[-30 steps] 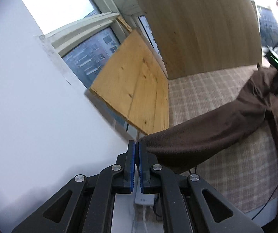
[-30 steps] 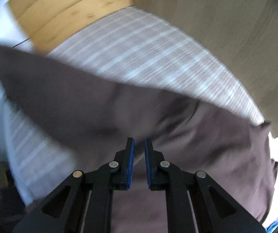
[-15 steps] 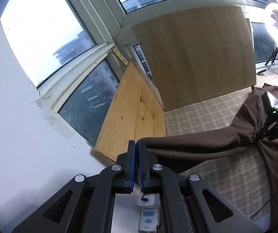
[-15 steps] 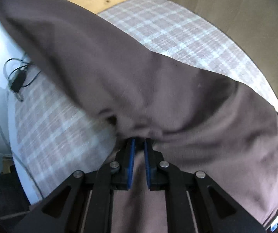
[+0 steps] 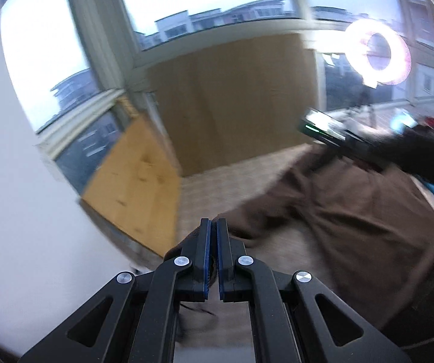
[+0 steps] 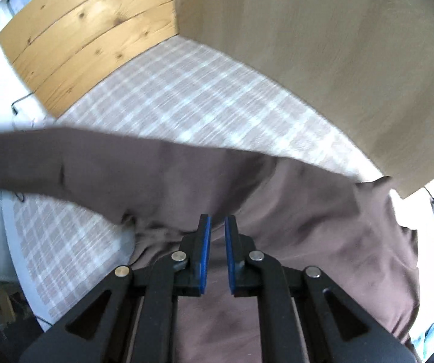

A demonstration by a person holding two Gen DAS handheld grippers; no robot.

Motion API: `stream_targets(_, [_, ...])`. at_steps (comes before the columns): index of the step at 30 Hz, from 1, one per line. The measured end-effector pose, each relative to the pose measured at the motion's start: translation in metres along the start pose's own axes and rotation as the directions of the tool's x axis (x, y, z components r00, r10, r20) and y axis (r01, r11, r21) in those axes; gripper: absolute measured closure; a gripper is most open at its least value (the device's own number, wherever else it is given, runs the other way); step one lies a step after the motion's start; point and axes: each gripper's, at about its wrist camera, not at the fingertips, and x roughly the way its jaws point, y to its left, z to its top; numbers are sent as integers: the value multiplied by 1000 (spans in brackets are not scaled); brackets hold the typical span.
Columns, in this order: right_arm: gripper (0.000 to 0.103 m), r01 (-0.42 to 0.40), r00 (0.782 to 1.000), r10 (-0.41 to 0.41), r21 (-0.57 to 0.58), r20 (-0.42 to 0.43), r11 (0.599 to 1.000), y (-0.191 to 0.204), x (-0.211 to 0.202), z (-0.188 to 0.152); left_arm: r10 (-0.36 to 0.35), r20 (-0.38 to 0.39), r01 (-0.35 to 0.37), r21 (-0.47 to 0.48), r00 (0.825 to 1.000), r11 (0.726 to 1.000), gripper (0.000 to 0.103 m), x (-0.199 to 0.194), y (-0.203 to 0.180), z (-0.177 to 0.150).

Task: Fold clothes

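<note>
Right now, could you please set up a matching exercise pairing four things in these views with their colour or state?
Things:
1. left gripper
2. right gripper
3. brown garment
4. ring light

States:
a. glowing
b. jaws slightly apart above the cloth
c. jaws shut on the sleeve end
d. spread on the checked cloth

Pairs: 1-c, 2-b, 3-d, 4-a

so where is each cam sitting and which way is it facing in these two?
Left wrist: on the left gripper, looking along its fingers to the window corner and ring light; jaws closed on the brown garment; right gripper and a dark sleeve show at right.
Right wrist: on the right gripper, tilted down at the plaid cloth; jaws slightly apart over the garment.
Shared: garment, plaid cloth, pine board, tan panel.
</note>
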Motion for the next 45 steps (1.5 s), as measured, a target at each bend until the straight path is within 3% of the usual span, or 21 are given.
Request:
stream_targets(3, [93, -3, 999, 3, 13, 37, 1000, -12, -23, -6, -38, -50, 37, -19, 998, 999, 100, -10, -56, -20])
stream_targets(9, [92, -128, 988, 131, -47, 83, 991, -33, -136, -99, -57, -123, 54, -31, 991, 998, 100, -22, -150, -55])
stream_targets(11, [74, -115, 986, 123, -79, 111, 990, -35, -167, -123, -82, -131, 82, -6, 988, 997, 100, -25, -182, -61])
stream_targets(12, [71, -105, 987, 114, -87, 113, 991, -37, -170, -129, -114, -139, 115, -1, 984, 993, 100, -25, -199, -64])
stream_targets(15, [69, -100, 989, 109, -85, 103, 991, -42, -161, -133, -220, -190, 222, -11, 957, 975, 99, -17, -245, -80])
stream_targets(18, [69, -126, 989, 130, -72, 64, 989, -39, -123, -118, -265, -310, 269, -32, 913, 963, 95, 1, -274, -109])
stream_targets(20, [69, -135, 989, 140, -84, 52, 987, -27, -98, -107, -254, -362, 241, -82, 897, 967, 95, 7, -269, -128])
stream_targets(23, [69, -144, 988, 149, -98, 41, 985, -5, -64, -84, -215, -383, 154, -183, 898, 971, 95, 7, -237, -147])
stream_targets(26, [69, -126, 991, 128, -70, 32, 990, 5, -35, -58, -227, -372, 107, -316, 900, 943, 96, 16, -199, -156])
stream_targets(28, [69, -151, 989, 151, -14, -5, 988, 5, -10, -41, -261, -355, 116, -381, 898, 917, 94, 31, -185, -158])
stream_targets(32, [69, -180, 981, 180, 7, -72, 984, 13, 22, -28, -385, -355, 213, -437, 852, 874, 90, 75, -193, -159])
stream_targets(35, [69, -193, 978, 194, 19, -80, 981, 18, 33, -27, -453, -387, 265, -449, 804, 854, 89, 100, -211, -161])
stream_targets(37, [69, -214, 974, 216, 34, -72, 976, 16, 37, -29, -468, -402, 281, -443, 787, 851, 89, 108, -220, -162])
stream_targets(39, [70, -235, 969, 237, 42, -65, 971, 14, 38, -32, -470, -408, 286, -435, 783, 854, 98, 114, -224, -163])
stream_targets(41, [94, -268, 962, 270, 43, -48, 963, 11, 35, -36, -473, -400, 293, -433, 785, 852, 101, 114, -224, -162])
stream_targets(45, [97, -288, 957, 289, 51, -16, 956, 4, 25, -37, -450, -379, 275, -434, 809, 858, 102, 103, -211, -161])
